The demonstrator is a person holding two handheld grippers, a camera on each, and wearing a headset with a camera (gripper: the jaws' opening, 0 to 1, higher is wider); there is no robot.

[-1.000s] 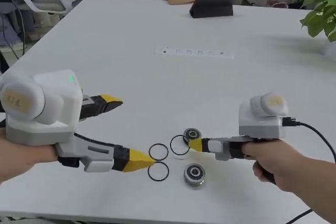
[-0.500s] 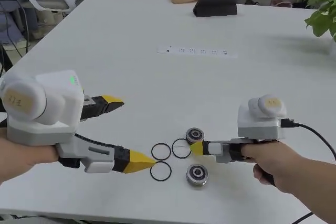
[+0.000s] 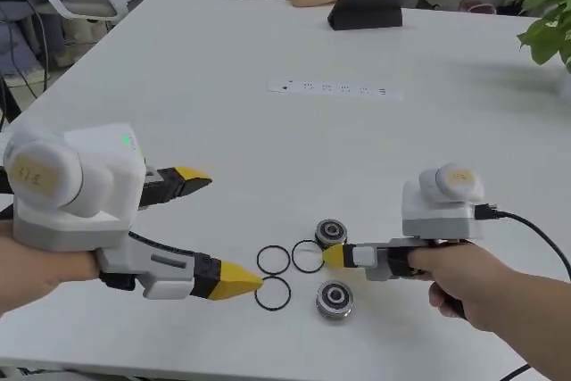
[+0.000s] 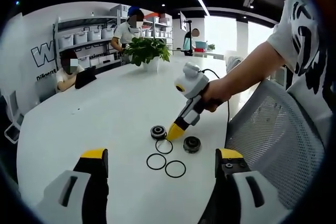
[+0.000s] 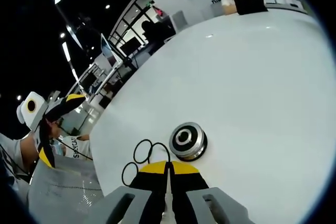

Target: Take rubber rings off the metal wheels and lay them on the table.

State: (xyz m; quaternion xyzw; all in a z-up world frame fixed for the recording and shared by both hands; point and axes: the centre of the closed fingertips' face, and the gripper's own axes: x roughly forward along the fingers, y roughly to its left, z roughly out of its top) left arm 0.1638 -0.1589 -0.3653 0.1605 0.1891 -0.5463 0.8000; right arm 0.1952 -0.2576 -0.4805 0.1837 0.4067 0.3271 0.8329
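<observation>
My left claw [image 3: 217, 227] hangs nearest me, released, its 2 yellow tips spread wide with nothing between them. Its lower tip sits just beside the nearest rubber ring [image 3: 256, 293], which lies flat on the table [image 3: 268, 149]. A careless sweep from there would flick that ring out of place or off toward my edge.

Next to that ring stands the near metal wheel [image 3: 334, 298], on its side and held by nothing. If I pull at it with 1 claw alone, I expect it to skid or roll instead of giving up any rubber. I cannot tell whether its dark rim still carries a ring.

Just beyond, my right claw [image 3: 335, 256] is clenched, its tips pressed together. They touch the edge of the middle ring [image 3: 308, 242], which lies close to a 3rd ring [image 3: 258, 260]. I cannot tell whether that thin band is nipped between the tips. If it is, lifting away would drag it along and could snag the neighbouring ring.

The far wheel [image 3: 330, 231] sits close by the right claw's tip, so a nudge could send it rolling.
</observation>
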